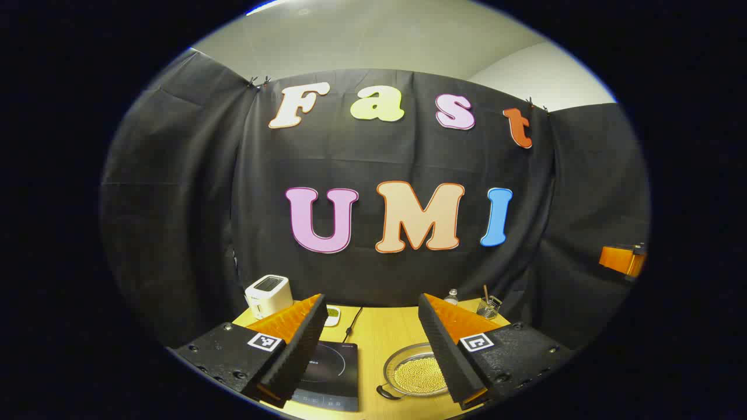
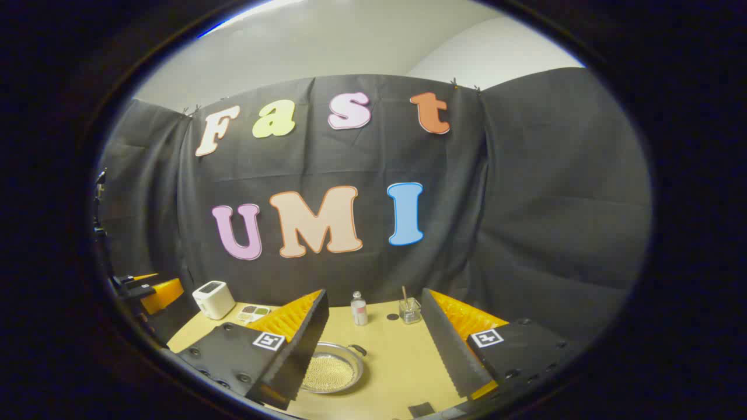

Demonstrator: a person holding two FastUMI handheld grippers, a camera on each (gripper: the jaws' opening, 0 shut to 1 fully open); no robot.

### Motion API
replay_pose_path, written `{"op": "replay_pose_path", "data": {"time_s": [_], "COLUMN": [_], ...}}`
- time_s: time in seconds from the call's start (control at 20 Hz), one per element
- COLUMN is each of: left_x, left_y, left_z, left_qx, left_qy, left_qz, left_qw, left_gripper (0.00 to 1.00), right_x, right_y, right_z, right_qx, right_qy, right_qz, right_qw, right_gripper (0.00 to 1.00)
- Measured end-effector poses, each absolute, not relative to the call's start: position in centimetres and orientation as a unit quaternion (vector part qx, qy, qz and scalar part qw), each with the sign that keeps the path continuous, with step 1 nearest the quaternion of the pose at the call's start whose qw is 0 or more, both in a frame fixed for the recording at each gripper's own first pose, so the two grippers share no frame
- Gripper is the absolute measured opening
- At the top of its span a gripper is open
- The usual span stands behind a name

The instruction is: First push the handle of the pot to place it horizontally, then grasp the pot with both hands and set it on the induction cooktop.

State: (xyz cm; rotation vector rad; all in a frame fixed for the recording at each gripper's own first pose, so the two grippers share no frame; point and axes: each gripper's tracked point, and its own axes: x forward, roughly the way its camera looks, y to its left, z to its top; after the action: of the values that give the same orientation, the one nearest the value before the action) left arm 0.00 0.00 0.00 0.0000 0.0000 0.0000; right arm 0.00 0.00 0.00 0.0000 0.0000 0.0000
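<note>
Both tools gape above pot beside cooktop.

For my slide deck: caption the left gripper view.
Open left tongs hover above the table, framing the induction cooktop and pot.

No legible text; only square coded markers on each gripper's jaws, cooktop print unreadable.
</note>
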Motion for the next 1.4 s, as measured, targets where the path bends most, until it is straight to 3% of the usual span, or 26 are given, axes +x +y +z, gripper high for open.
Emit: {"op": "replay_pose_path", "data": {"time_s": [0.35,0.4,0.45,0.5,0.55,0.65,0.85,0.95,1.1,1.2,1.25,1.3,1.4], "left_x": [0.1,0.1,0.2,0.3,0.3,0.3,0.4,0.2,-0.4,-0.8,-1.0,-1.2,-1.6], "left_y": [0.0,0.0,-0.1,-0.1,-0.1,-0.4,-1.6,-2.0,-1.9,-1.5,-1.2,-1.0,-0.7], "left_z": [-0.2,-0.4,-0.4,-0.6,-0.5,-0.5,-1.0,-1.3,-1.9,-2.2,-2.2,-2.2,-2.5], "left_qx": [-0.002,-0.006,-0.008,-0.007,-0.005,-0.004,-0.007,-0.007,-0.008,-0.004,-0.001,0.002,0.002], "left_qy": [0.005,0.008,0.01,0.011,0.011,0.01,0.013,0.014,0.019,0.019,0.017,0.015,0.014], "left_qz": [0.013,0.013,0.013,0.016,0.019,0.022,0.023,0.024,0.039,0.055,0.064,0.074,0.092], "left_qw": [1.0,1.0,1.0,1.0,1.0,1.0,1.0,1.0,0.999,0.998,0.998,0.997,0.996], "left_gripper": [0.92,0.95,0.92,0.95,0.92,0.95,0.92,0.95,0.92,0.95,0.92,0.95,0.92], "right_x": [1.2,1.4,1.6,1.8,1.9,2.3,3.3,3.9,4.9,5.6,6.2,6.4,6.8], "right_y": [0.4,0.4,0.4,0.3,0.2,0.2,-0.4,-0.5,-0.2,-0.2,-0.1,0.0,0.4], "right_z": [-0.1,-0.1,-0.1,-0.2,-0.2,-0.5,-1.8,-2.3,-3.5,-4.3,-4.6,-5.0,-5.7], "right_qx": [0.005,0.004,0.002,0.001,0.0,0.004,0.006,0.008,0.015,0.016,0.015,0.013,0.012], "right_qy": [0.002,0.002,0.001,0.001,0.002,0.005,0.022,0.028,0.04,0.049,0.051,0.055,0.062], "right_qz": [0.017,0.018,0.019,0.02,0.023,0.029,0.037,0.044,0.064,0.077,0.084,0.091,0.11], "right_qw": [1.0,1.0,1.0,1.0,1.0,1.0,0.999,0.999,0.997,0.996,0.995,0.994,0.992], "right_gripper": [0.94,0.94,0.94,0.94,0.94,0.94,0.94,0.94,0.94,0.93,0.93,0.85,0.68]}}
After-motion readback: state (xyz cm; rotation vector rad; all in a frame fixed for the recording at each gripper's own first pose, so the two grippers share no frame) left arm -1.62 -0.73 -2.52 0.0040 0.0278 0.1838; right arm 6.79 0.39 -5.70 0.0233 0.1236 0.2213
